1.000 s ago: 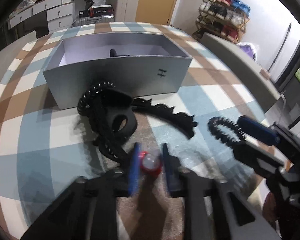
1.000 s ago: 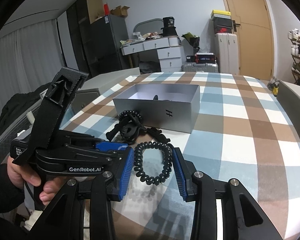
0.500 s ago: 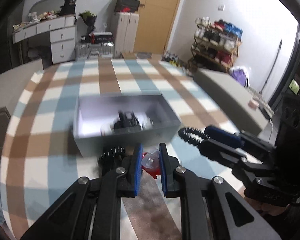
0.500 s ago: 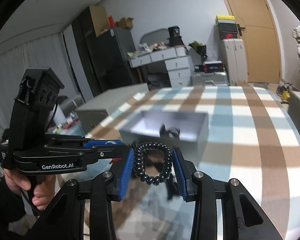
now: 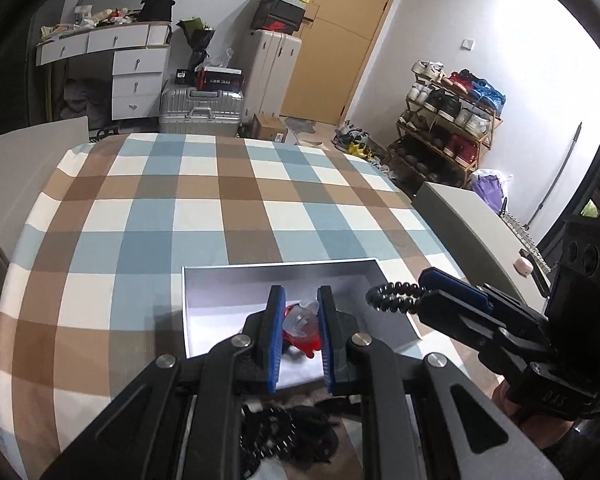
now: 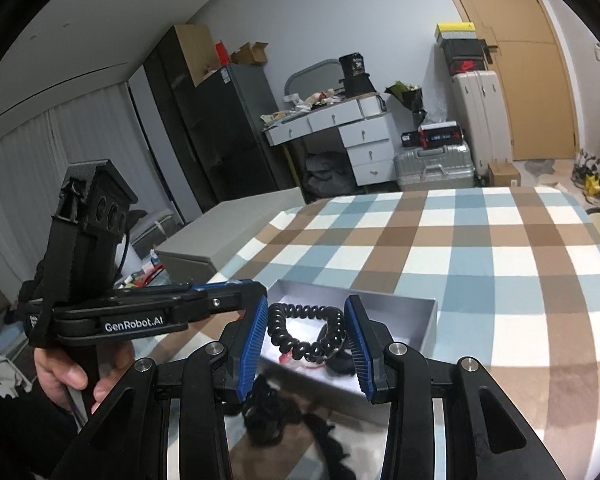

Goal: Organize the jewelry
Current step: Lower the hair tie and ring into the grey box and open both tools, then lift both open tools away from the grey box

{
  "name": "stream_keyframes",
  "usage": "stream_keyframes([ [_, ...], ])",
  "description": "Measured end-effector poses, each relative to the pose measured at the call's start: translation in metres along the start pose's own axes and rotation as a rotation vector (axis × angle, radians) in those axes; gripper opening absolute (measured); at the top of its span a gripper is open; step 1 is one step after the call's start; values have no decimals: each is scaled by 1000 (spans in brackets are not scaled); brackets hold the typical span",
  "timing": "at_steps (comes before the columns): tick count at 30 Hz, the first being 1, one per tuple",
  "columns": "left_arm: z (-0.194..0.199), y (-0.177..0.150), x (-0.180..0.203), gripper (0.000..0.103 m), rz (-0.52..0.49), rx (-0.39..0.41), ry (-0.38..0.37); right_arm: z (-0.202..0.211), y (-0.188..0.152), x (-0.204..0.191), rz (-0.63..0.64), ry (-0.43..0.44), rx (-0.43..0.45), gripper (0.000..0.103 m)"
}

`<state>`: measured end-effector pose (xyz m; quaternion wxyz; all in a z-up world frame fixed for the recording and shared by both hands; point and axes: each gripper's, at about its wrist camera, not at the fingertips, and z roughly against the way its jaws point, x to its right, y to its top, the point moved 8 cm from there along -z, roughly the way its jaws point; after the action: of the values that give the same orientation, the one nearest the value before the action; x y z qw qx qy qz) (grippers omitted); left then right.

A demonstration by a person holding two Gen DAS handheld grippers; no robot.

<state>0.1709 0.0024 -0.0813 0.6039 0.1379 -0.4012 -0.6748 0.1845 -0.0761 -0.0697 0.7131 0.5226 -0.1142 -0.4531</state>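
My left gripper (image 5: 299,320) is shut on a small red and clear hair clip (image 5: 302,330) and holds it over the open grey box (image 5: 220,284) on the checked cloth. My right gripper (image 6: 306,334) is shut on a black spiral hair tie (image 6: 306,334) and holds it above the same box (image 6: 416,312). The right gripper and its hair tie (image 5: 394,298) also show at the right of the left wrist view. The left gripper's body (image 6: 148,314) crosses the left of the right wrist view. Dark hair accessories (image 5: 288,436) lie on the cloth in front of the box.
The checked cloth (image 5: 172,200) stretches far beyond the box. Grey furniture edges (image 5: 460,220) flank the surface on the right and left. A person's hand (image 6: 72,372) grips the left tool's handle. Drawers, suitcases and a shoe rack stand at the room's back.
Both grippers have lifted off the cloth and moved forward over the box, each carrying its item. The red clip and the spiral tie left the cloth.
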Motion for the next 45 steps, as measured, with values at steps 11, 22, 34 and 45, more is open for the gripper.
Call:
stream_keyframes([
  [11, -24, 0, -6, 11, 4, -63, -20, -33, -2, 14, -14, -11, -45, 39],
  [22, -20, 0, 0, 52, -50, -55, 28, -32, -2, 28, -65, -30, -33, 51],
  [34, 21, -1, -7, 65, -19, 35, 98, 16, 5, 24, -48, -89, 32, 66],
  [45, 53, -19, -34, 69, 83, 86, 172, 64, -3, 16, -31, -122, 92, 75],
])
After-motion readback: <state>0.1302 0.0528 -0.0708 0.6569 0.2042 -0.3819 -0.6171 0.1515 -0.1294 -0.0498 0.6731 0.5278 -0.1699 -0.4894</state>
